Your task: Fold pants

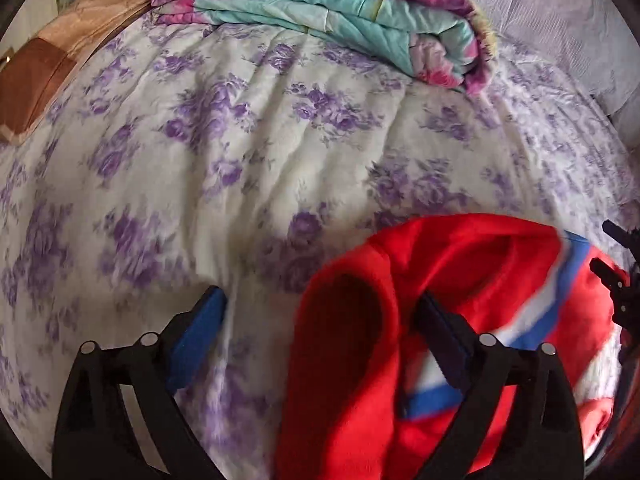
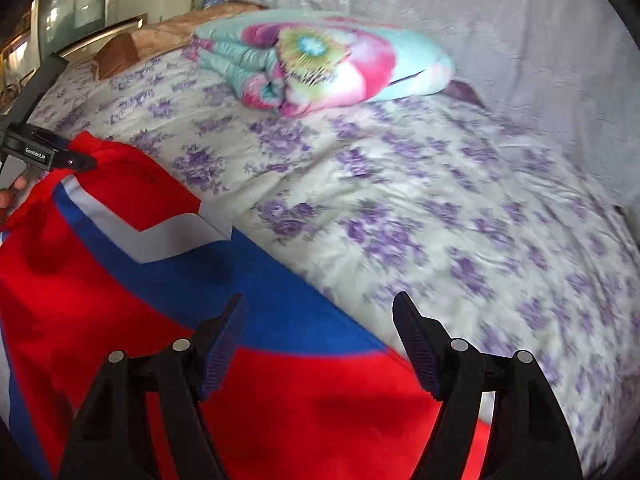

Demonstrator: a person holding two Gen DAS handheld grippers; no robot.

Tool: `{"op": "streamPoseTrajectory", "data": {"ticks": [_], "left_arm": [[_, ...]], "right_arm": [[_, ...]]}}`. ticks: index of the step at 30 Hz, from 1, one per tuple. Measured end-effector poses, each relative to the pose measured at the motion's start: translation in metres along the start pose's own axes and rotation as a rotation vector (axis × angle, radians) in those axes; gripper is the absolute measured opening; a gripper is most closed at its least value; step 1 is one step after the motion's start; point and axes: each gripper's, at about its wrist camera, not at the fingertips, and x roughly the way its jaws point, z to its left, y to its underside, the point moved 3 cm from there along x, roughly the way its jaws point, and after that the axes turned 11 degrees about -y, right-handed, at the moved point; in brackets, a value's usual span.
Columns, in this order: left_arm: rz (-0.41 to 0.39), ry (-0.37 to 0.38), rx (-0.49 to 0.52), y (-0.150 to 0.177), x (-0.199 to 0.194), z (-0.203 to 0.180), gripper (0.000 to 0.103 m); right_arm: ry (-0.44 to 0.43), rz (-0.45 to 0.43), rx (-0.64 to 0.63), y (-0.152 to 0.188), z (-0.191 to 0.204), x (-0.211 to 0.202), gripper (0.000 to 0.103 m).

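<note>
The red pants (image 2: 120, 320) run off the lower left edge (blurred there); the bedspread (image 2: 500, 280) smears rightward.

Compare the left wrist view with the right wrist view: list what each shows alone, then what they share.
Left wrist view only: the left gripper close up, jaws wide, one blue pad over the bedspread and one against the red pants; also the open tunnel of a red fold.

Right wrist view only: the right gripper close up, jaws open above the pants' blue band; a headboard and glass-fronted furniture at the far left.

Both: the pants with white and blue stripes, the purple-flowered bedspread, the folded floral quilt, and the other gripper at the frame's edge.
</note>
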Motion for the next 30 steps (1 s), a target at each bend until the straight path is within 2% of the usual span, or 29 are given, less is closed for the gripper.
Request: {"op": "streamPoseTrajectory", "data": {"ticks": [1,2,3,4,5,7,10,11,13,16,18,22,26,27,30], "left_arm": [[0.007,0.005,-0.013,-0.001,0.003,0.0,0.093],[0.0,0.009,-0.026,-0.002,0.003,0.0,0.093],[-0.008,0.015,-0.031,-0.002,0.001,-0.001,0.091],[-0.014,0.022,-0.032,-0.002,-0.002,-0.002,0.079],[-0.021,0.03,-0.035,-0.002,-0.004,-0.002,0.067],[-0.03,0.084,-0.046,-0.001,-0.015,-0.004,0.045],[-0.096,0.075,-0.055,0.001,-0.04,-0.006,0.038],[-0.111,0.085,-0.063,0.002,-0.047,-0.006,0.031],[-0.131,0.141,-0.076,0.006,-0.068,-0.006,0.022],[-0.191,0.161,-0.061,0.016,-0.104,-0.007,0.021],[-0.231,0.183,-0.037,0.037,-0.133,-0.006,0.021],[-0.255,0.209,0.012,0.086,-0.169,0.007,0.02],[-0.209,0.223,0.028,0.155,-0.174,0.015,0.02],[-0.181,0.222,0.029,0.177,-0.168,0.016,0.02],[-0.114,0.244,0.02,0.212,-0.15,0.02,0.019]], "right_arm": [[0.001,0.026,-0.022,0.0,0.0,0.01,0.073],[-0.001,0.055,-0.033,0.0,0.0,0.019,0.052],[-0.062,0.123,-0.02,0.005,-0.001,0.034,0.027],[-0.111,0.144,0.005,0.008,-0.002,0.036,0.01],[-0.116,0.123,0.013,0.006,-0.003,0.033,0.007],[-0.117,0.076,0.006,0.004,0.0,0.017,0.005],[-0.129,-0.021,0.027,0.004,0.002,-0.016,0.005],[-0.128,-0.048,0.022,0.005,0.006,-0.029,0.005],[-0.118,-0.1,0.014,0.008,0.014,-0.055,0.005],[-0.11,-0.163,-0.004,0.017,0.034,-0.1,0.005],[-0.112,-0.195,-0.036,0.028,0.055,-0.129,0.005],[-0.143,-0.23,-0.106,0.077,0.114,-0.181,0.005],[-0.228,-0.196,-0.113,0.144,0.17,-0.189,0.005],[-0.241,-0.176,-0.109,0.166,0.185,-0.182,0.005],[-0.245,-0.152,-0.057,0.203,0.202,-0.158,0.005]]}}
